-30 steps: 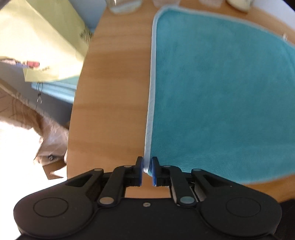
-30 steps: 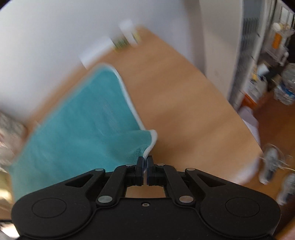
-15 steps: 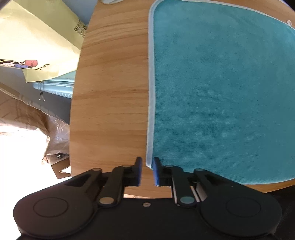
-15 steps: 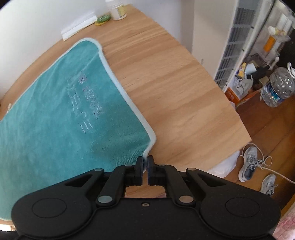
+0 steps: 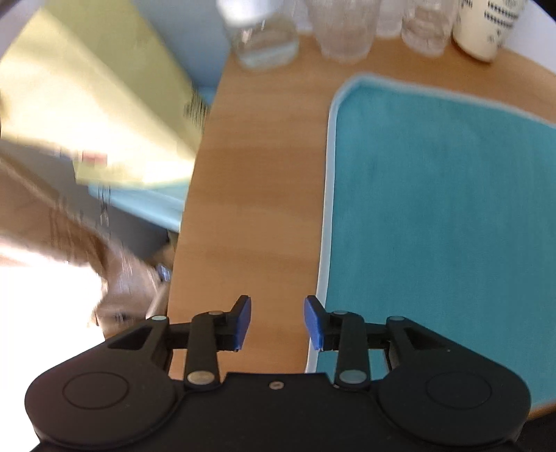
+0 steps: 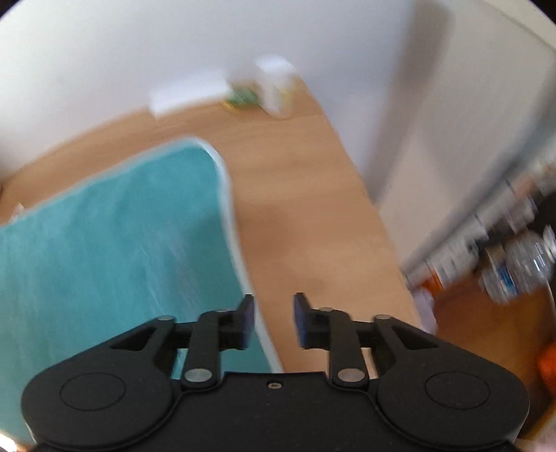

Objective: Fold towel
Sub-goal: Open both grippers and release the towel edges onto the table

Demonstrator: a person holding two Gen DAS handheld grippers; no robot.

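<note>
Lying flat on the wooden table (image 5: 257, 194), the teal towel (image 5: 441, 215) with its pale border fills the right of the left wrist view and the left of the right wrist view, and neither tool holds it now. Half a second ago both sets of tongs were pinched onto the towel's near corners; both have since let go. The left gripper (image 5: 277, 321) has its blue pads spread wide over bare wood, the towel's left edge passing just under its right-hand pad. The right gripper (image 6: 273, 320) is likewise spread apart, the towel's right border running under its left-hand finger and bare table showing in the gap. Both views have tilted up from the steep downward look of before: the left one now takes in clear glass jars (image 5: 264, 34) and a cream container (image 5: 486, 27) at the table's far edge, the right one a white bottle (image 6: 276, 87) by the wall. Both pictures are blurred by motion
</note>
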